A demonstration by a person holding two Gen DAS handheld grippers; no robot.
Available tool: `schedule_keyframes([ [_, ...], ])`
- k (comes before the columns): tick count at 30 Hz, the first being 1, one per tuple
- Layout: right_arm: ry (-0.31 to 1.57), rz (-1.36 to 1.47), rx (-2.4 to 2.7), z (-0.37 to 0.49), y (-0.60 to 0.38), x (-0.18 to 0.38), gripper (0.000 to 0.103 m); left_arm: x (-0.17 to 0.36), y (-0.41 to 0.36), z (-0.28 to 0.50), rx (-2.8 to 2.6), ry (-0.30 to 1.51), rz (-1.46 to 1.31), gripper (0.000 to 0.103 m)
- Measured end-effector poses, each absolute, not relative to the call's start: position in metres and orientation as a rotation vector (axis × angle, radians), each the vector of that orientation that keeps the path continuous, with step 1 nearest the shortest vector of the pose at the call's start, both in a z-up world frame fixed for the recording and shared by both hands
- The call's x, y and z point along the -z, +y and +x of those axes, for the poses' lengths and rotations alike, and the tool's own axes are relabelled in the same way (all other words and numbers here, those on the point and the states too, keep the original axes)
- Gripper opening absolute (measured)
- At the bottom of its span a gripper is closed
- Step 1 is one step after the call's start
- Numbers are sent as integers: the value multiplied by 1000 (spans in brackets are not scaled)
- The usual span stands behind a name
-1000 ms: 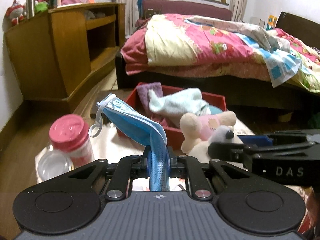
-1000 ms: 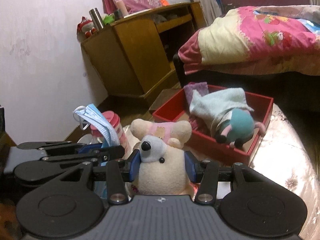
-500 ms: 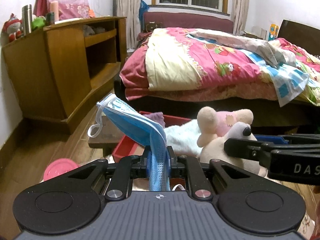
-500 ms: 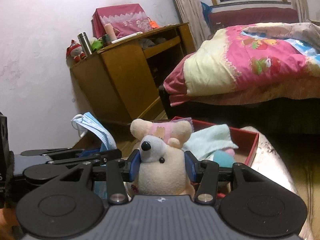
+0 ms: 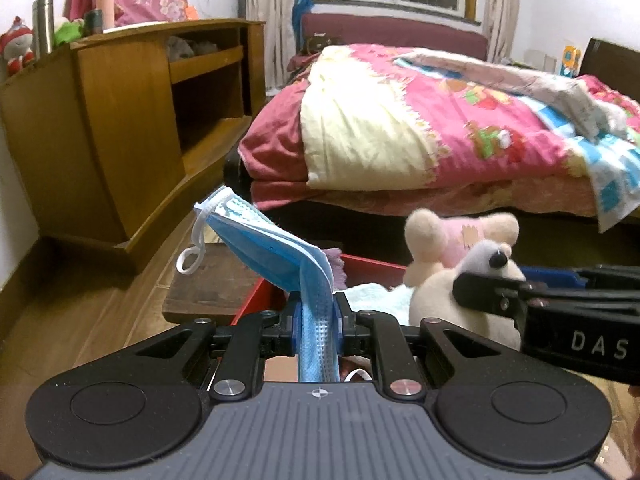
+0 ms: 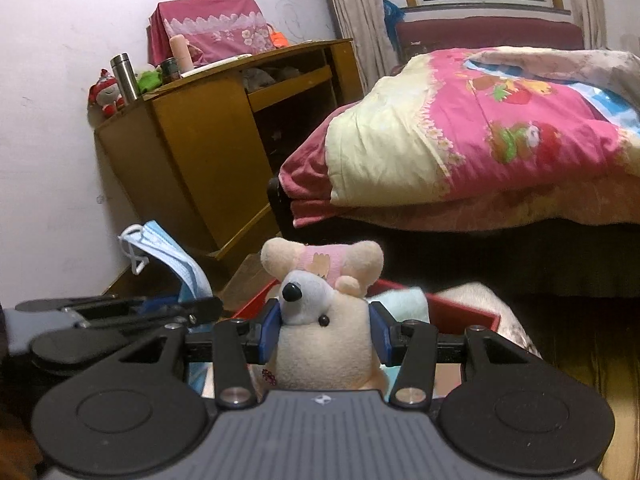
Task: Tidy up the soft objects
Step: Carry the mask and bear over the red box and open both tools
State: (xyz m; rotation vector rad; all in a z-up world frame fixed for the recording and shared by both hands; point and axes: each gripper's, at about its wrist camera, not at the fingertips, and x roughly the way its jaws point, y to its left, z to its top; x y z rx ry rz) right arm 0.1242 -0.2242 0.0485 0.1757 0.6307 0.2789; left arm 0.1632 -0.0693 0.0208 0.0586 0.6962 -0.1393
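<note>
My left gripper [image 5: 316,320] is shut on a blue face mask [image 5: 276,256] that sticks up and to the left, its ear loop hanging free. My right gripper [image 6: 324,328] is shut on a cream plush mouse [image 6: 324,340] with a pink cap, held upright. Both are raised above the red box [image 5: 372,270], which holds a light blue cloth [image 5: 372,296] and a purple cloth. In the left wrist view the plush [image 5: 460,256] and the right gripper sit to the right. In the right wrist view the mask [image 6: 172,256] and the red box [image 6: 460,314] show too.
A wooden cabinet [image 5: 120,120] stands at the left against the wall. A bed with a pink quilt [image 5: 440,128] lies behind the box. A low wooden stool [image 5: 212,288] sits left of the box on the wooden floor.
Both grippers have risen with their loads and tilted up. The pink-lidded jar has dropped out of view, and the red box now sits low in both views.
</note>
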Motion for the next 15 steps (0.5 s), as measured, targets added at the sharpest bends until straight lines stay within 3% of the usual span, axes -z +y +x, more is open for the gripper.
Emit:
schedule_keyframes([
  [9,689,129,-252,189,-204,-15,21,9,-62,208,105,773,11,20],
  [11,690,120,-248,197,-203,-12,26,10,-59,212,95,778,4,23],
  [15,689,144,-228,203,-207,-12,34,6,-54,211,84,777,-2,38],
])
